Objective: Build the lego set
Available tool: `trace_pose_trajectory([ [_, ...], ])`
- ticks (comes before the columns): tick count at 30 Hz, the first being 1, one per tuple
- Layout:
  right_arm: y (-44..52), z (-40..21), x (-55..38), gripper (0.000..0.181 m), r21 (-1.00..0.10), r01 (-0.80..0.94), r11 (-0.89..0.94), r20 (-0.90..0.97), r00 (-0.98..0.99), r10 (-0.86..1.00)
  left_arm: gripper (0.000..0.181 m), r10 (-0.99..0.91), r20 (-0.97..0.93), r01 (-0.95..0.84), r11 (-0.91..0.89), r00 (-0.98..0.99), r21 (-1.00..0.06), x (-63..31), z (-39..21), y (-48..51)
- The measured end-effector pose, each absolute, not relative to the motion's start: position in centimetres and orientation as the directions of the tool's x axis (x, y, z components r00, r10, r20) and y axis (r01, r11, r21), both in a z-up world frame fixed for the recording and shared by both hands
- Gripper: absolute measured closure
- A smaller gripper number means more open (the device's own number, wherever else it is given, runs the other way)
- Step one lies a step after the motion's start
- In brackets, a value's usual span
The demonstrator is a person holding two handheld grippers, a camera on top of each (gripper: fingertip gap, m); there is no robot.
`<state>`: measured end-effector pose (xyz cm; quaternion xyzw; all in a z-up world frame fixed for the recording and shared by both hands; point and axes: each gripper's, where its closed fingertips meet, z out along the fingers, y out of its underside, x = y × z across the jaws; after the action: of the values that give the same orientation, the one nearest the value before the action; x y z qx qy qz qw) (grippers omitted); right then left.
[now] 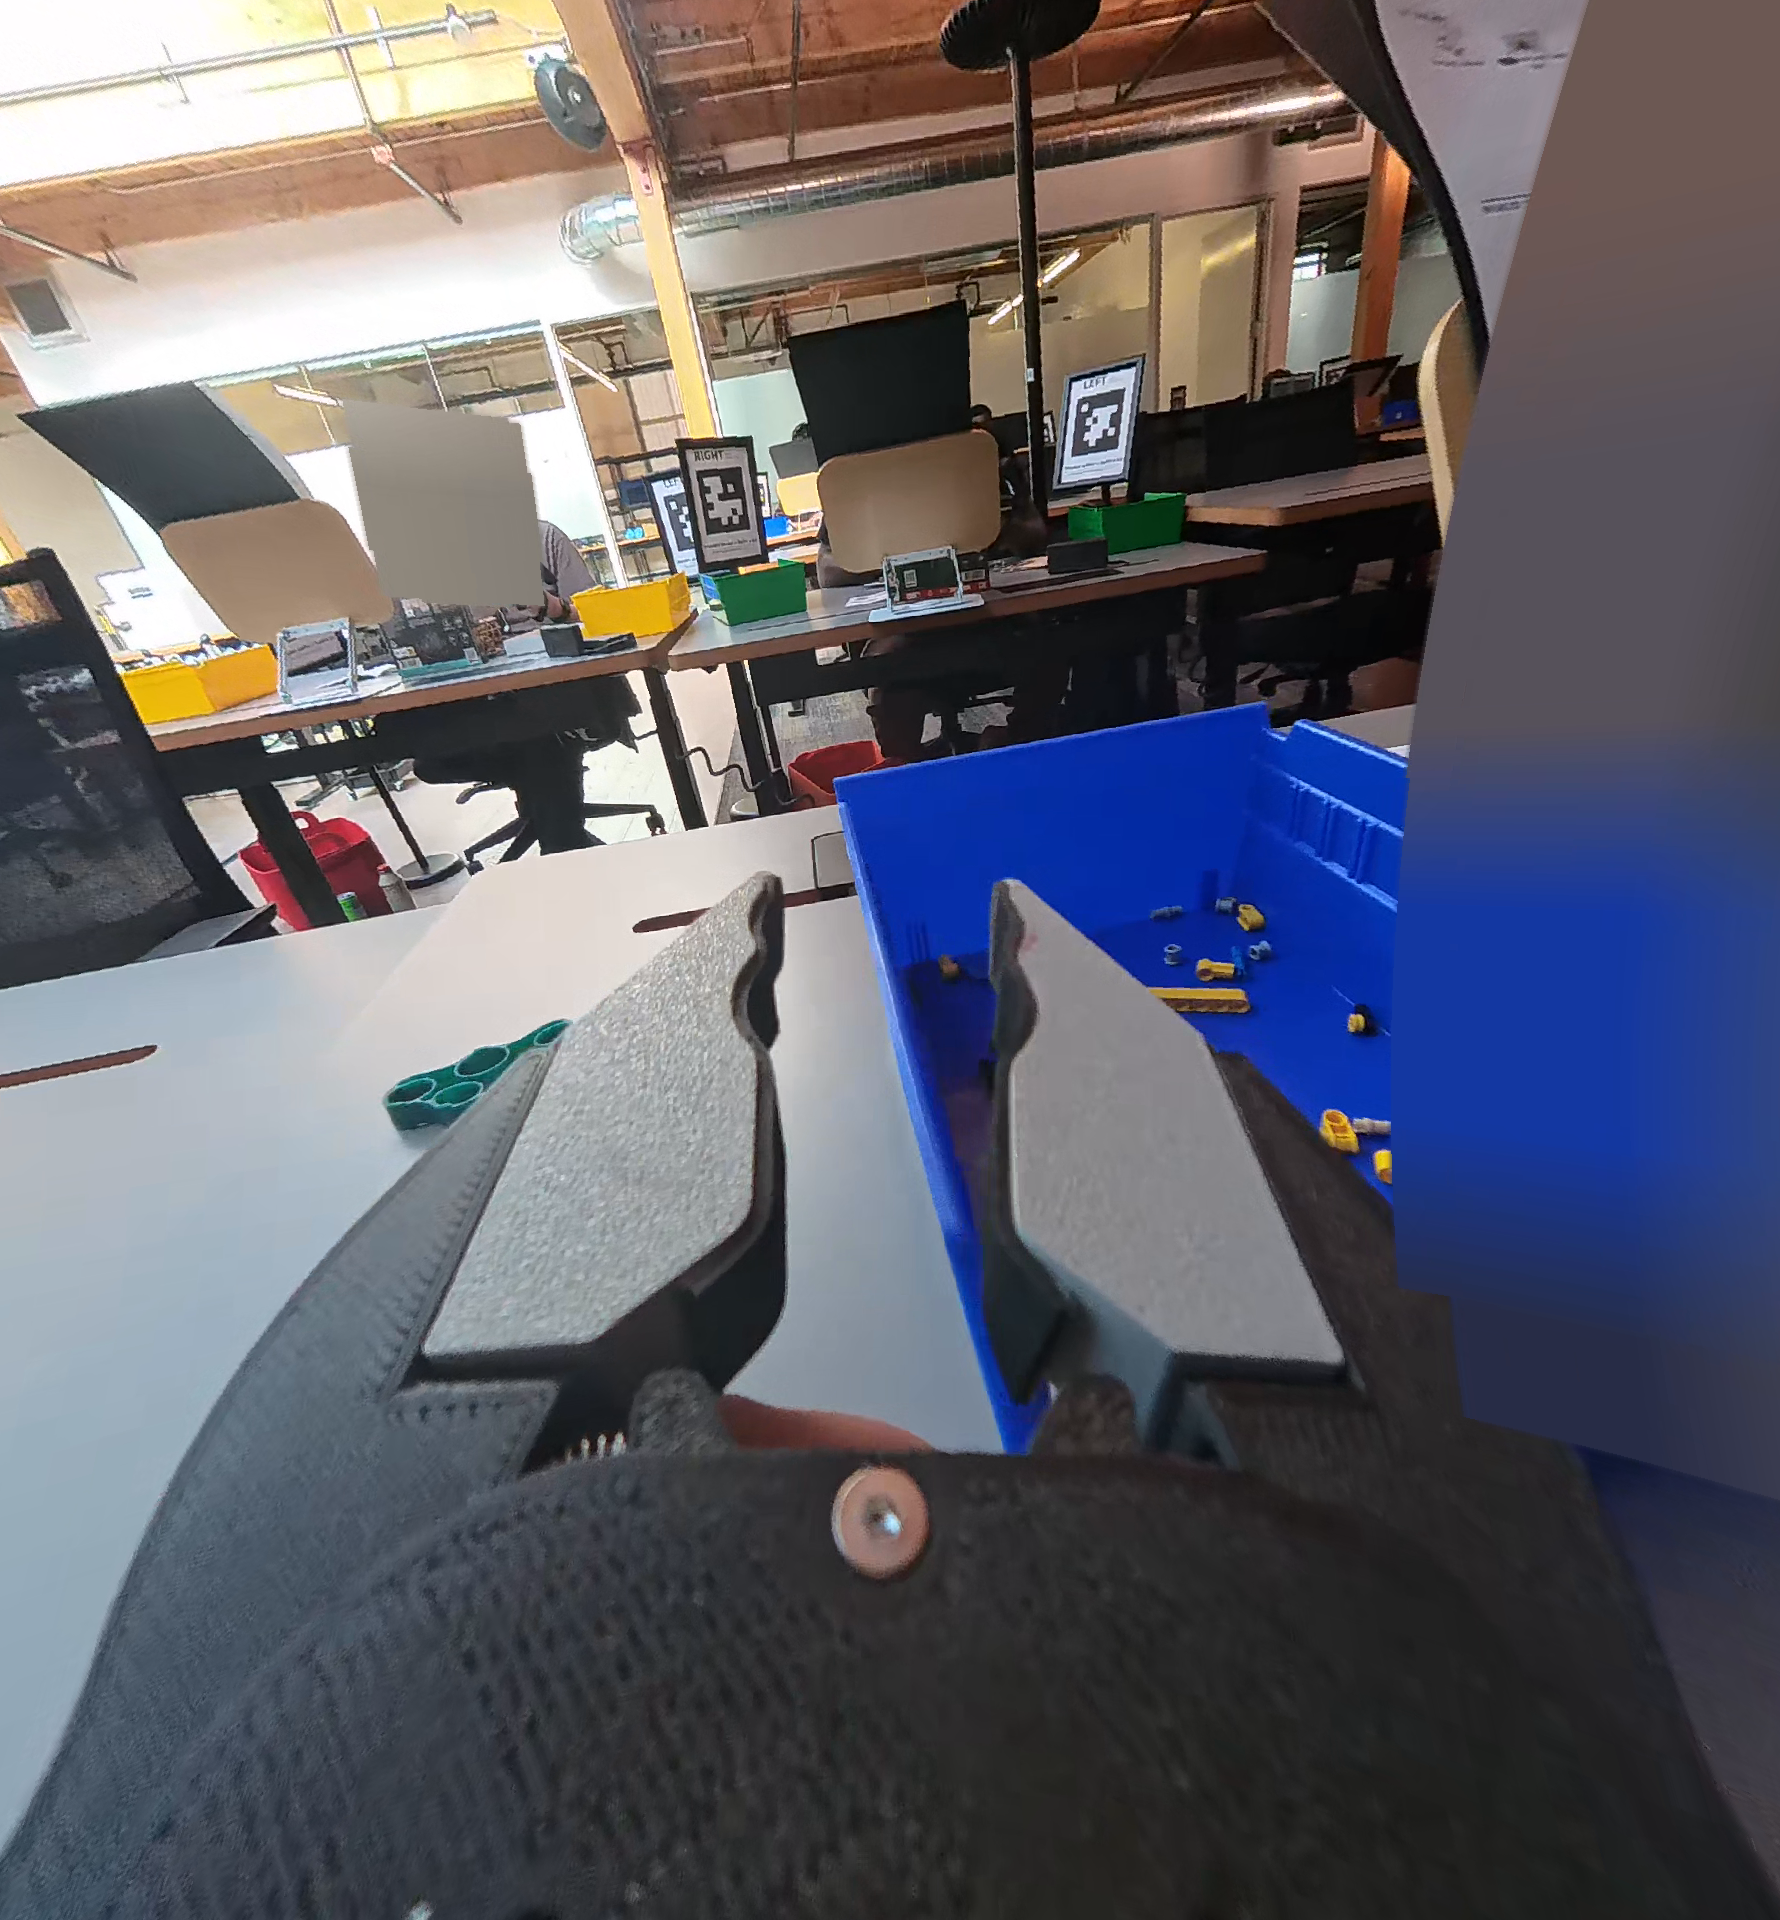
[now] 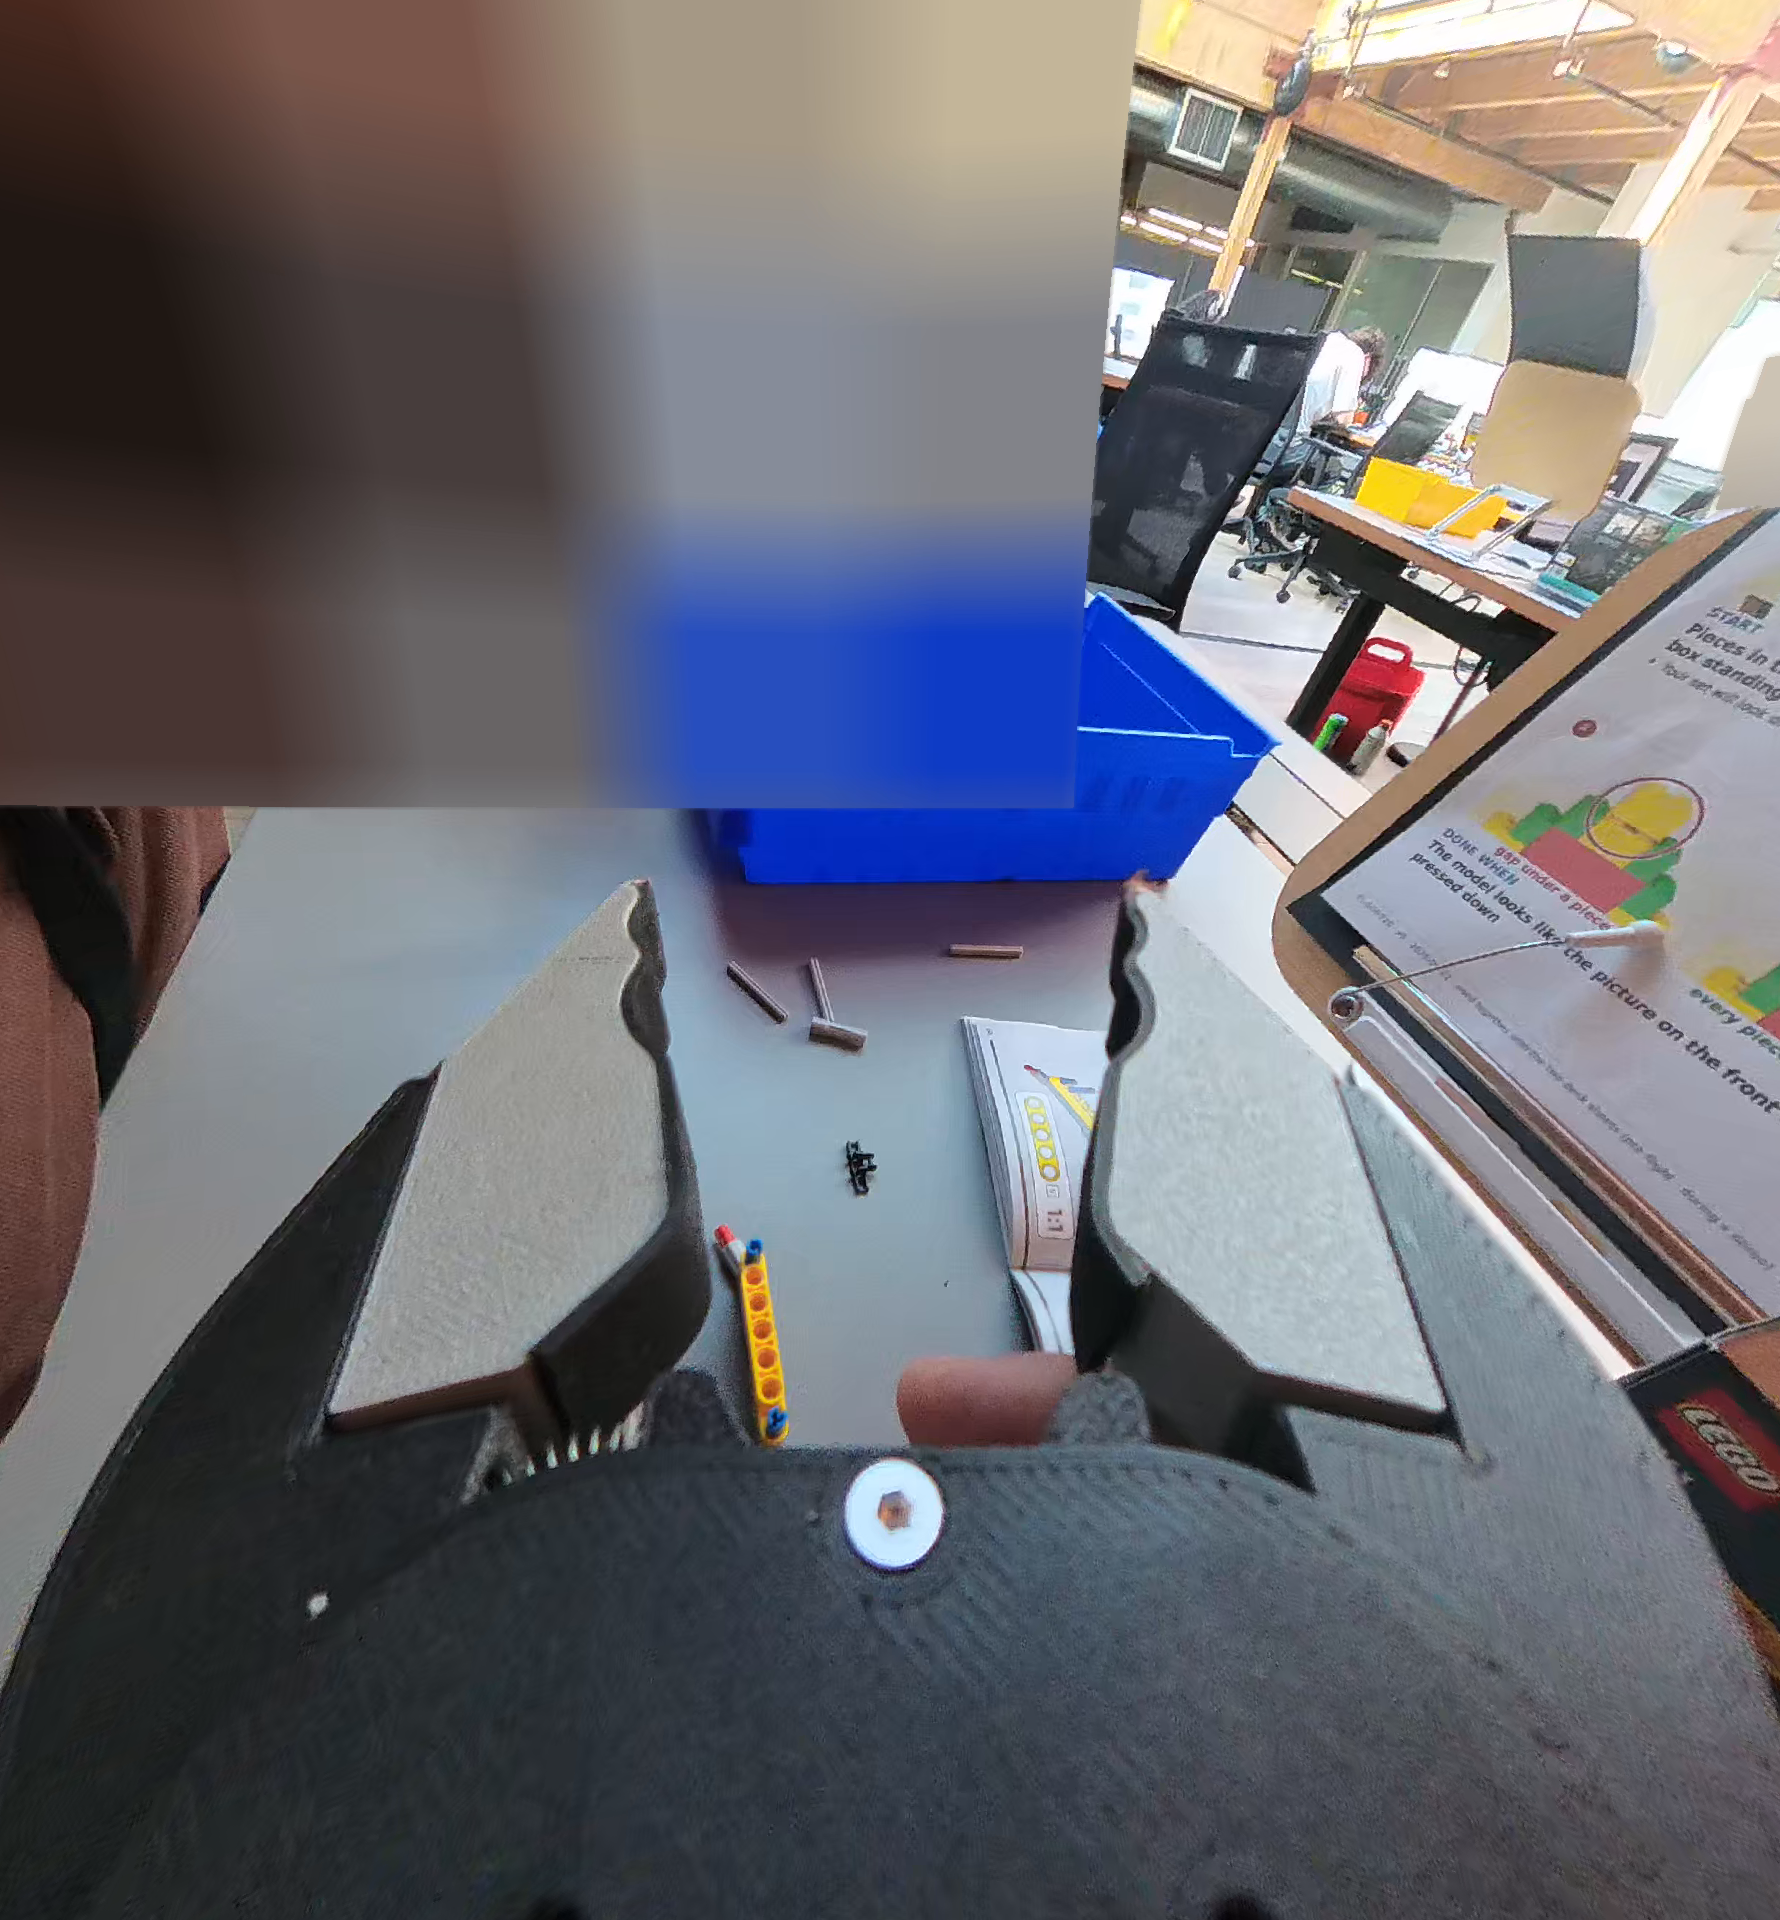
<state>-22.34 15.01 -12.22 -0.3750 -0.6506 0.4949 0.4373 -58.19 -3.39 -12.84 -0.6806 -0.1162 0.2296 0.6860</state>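
My left gripper (image 1: 886, 899) is open and empty, held above the grey table at the near wall of the blue bin (image 1: 1073, 810). The bin holds several small yellow, grey and blue pieces, among them a yellow beam (image 1: 1200, 1000). A green piece with round holes (image 1: 470, 1072) lies on the table, partly hidden by the left finger. My right gripper (image 2: 886, 894) is open and empty above the table. Below it lie a yellow beam with blue and red pins (image 2: 763, 1340), small black pins (image 2: 860, 1166) and three brown axles (image 2: 824, 1003). The blue bin (image 2: 1125, 800) stands beyond them.
An open instruction booklet (image 2: 1031, 1132) lies under the right finger. A tilted instruction board on a stand (image 2: 1613, 935) and the set's box (image 2: 1738, 1455) are at the right. A person's brown sleeve (image 2: 13, 1039) is at the left. Other desks and chairs stand behind. The tips of one gripper are about 40 cm away from the tips of the other.
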Motion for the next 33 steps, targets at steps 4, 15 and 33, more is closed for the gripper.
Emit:
trace_pose_trajectory([
  [4,15.9,-11.5,-22.4,0.096,-0.983,0.051,0.178,0.151,-0.335,0.93,0.144,0.472,-0.203,-0.193,-0.071,0.858,-0.979,-57.9,-13.2,-3.0],
  [15,17.0,-10.7,-20.4,0.1,-0.989,-0.029,0.145,0.147,-0.303,0.942,0.153,0.508,-0.133,-0.173,0.032,0.851,-0.984,-58.5,-12.2,-4.5],
  [33,15.0,-17.5,-15.7,0.098,-0.935,0.217,0.282,0.206,-0.316,0.926,0.152,0.352,-0.236,-0.179,-0.185,0.906,-0.966,-50.7,-11.3,-1.2],
])
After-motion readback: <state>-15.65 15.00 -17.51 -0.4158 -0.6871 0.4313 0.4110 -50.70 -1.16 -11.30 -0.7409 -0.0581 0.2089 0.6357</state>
